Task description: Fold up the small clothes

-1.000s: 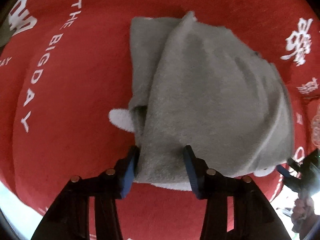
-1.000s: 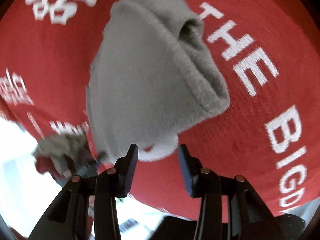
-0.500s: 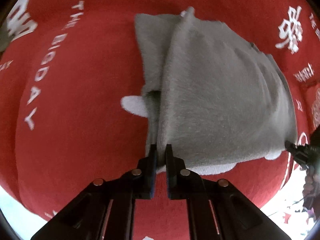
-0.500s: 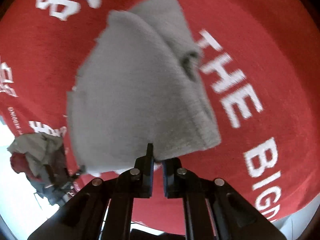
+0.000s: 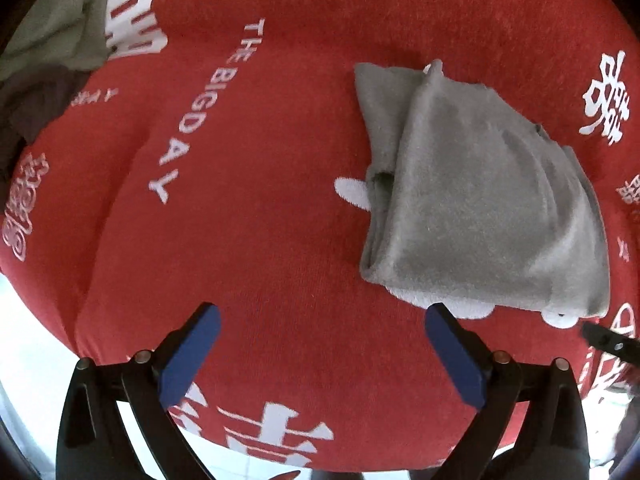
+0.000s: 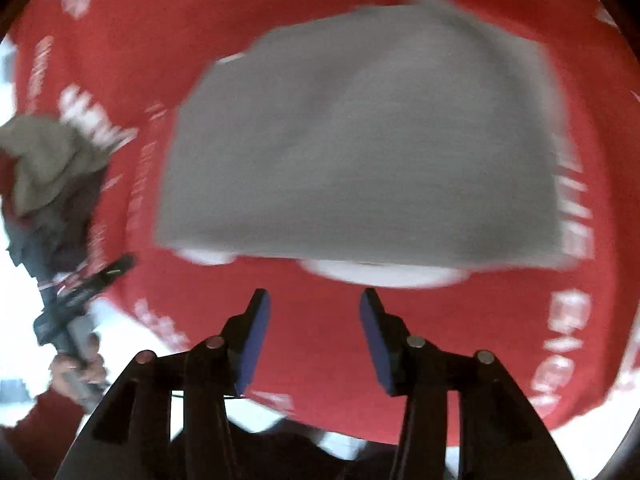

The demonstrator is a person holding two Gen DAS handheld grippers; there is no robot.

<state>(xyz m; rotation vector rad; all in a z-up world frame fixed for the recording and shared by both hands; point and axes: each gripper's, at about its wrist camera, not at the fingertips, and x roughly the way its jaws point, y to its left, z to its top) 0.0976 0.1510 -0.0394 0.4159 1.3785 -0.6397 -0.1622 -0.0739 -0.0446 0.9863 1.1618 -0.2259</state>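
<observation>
A red cloth with white lettering covers the desk; the folded grey garment lies right of centre, a clothes heap upper left. Both grippers' jaws gape wide, empty.

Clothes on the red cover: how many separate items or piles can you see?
2. The folded grey garment lies flat just beyond the open left tongs; an unfolded pile sits at the far left edge. The pile may hide more.

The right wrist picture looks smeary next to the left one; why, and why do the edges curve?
Right wrist view: motion blur smears the grey garment and the white lettering on the red cloth; only the right gripper looks sharp. Left wrist view: crisp garment and lettering. Both: fisheye bending, dark corners.
</observation>
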